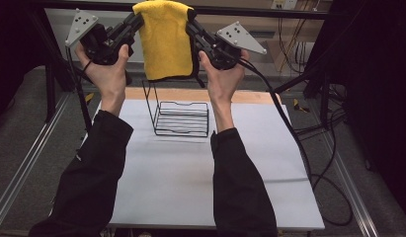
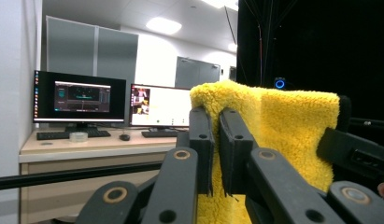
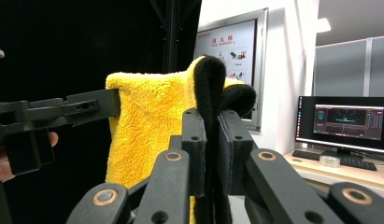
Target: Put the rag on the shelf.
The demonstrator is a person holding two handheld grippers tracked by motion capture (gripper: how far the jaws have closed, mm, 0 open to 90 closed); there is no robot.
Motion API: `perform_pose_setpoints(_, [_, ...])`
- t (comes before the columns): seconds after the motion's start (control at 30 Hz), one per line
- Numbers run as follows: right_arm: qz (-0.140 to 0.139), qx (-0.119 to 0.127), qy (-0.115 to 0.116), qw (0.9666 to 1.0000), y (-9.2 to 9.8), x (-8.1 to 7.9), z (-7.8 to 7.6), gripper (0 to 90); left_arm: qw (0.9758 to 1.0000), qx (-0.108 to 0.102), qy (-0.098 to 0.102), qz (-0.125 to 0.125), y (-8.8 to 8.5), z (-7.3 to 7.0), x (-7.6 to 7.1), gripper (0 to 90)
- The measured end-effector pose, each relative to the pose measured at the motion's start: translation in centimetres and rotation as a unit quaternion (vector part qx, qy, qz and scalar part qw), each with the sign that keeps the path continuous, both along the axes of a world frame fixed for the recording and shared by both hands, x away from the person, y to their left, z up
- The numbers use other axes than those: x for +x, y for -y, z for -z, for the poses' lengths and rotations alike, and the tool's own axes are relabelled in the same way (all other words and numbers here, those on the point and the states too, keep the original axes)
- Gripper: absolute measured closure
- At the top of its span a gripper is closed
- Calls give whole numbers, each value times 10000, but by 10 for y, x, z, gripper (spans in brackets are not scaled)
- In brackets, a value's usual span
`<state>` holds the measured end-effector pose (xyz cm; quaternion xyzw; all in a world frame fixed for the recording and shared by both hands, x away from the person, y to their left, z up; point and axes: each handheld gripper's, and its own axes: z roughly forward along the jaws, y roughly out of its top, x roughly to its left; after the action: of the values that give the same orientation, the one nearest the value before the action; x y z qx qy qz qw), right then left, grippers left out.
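A yellow fleece cloth (image 1: 165, 39) with a black underside hangs high above the table, stretched between both grippers. My left gripper (image 1: 137, 19) is shut on its upper left corner, and my right gripper (image 1: 189, 23) is shut on its upper right corner. In the left gripper view the cloth (image 2: 283, 130) is pinched between the jaws of the left gripper (image 2: 216, 116). In the right gripper view the folded cloth edge (image 3: 147, 126) sits in the right gripper (image 3: 210, 116), black side showing. A black wire rack (image 1: 180, 117) stands on the table below the cloth.
A white sheet (image 1: 190, 177) covers the table, with a wooden strip (image 1: 250, 97) at its far edge. Cables (image 1: 309, 148) trail off the right side. A desk with monitors (image 2: 80, 97) stands beyond the frame.
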<state>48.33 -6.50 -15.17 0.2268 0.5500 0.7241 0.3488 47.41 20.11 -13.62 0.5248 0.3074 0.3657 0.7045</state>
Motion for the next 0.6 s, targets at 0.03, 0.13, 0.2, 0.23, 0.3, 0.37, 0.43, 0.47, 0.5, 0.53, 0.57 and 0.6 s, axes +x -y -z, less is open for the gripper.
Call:
perform_pose_setpoints(0.03, [-5, 9, 0, 10000, 0, 2, 0, 825, 10000, 14, 12, -14, 0, -1, 2, 842])
perform_pose_setpoints(0.13, [8, -40, 15, 10000, -1, 10, -2, 825, 10000, 22, 4, -35, -2, -3, 8, 842])
perform_pose_setpoints(0.2, [11, -17, 1, 10000, -2, 15, -3, 825, 9999, 68, 26, -78, -2, -3, 12, 842])
perform_pose_setpoints(0.23, [0, -21, -8, 10000, -2, 18, -4, 826, 9999, 86, 37, -100, -1, -3, 14, 842])
perform_pose_setpoints(0.3, [-8, -27, -29, 10000, -4, 23, -3, 826, 9998, 147, 55, -131, -1, -3, 17, 842])
perform_pose_setpoints(0.37, [-6, -54, -39, 10000, -4, 27, -1, 826, 9998, 165, 47, -132, -2, -1, 21, 842])
perform_pose_setpoints(0.43, [0, -118, -41, 9999, -5, 30, 1, 826, 9997, 201, 20, -136, -3, 4, 26, 842])
perform_pose_setpoints(0.47, [-4, -146, -74, 9999, -5, 32, 3, 826, 9997, 215, 18, -140, -3, 7, 28, 842])
perform_pose_setpoints(0.5, [0, -174, -100, 9998, -5, 34, 5, 826, 9997, 218, -9, -105, -3, 10, 30, 842])
perform_pose_setpoints(0.53, [7, -186, -139, 9997, -5, 35, 7, 826, 9997, 240, -19, -104, -4, 12, 31, 842])
perform_pose_setpoints(0.57, [6, -203, -144, 9997, -5, 37, 9, 826, 9996, 265, -25, -113, -4, 15, 32, 842])
perform_pose_setpoints(0.6, [2, -213, -168, 9996, -4, 38, 11, 826, 9995, 299, -43, -98, -4, 19, 33, 842])
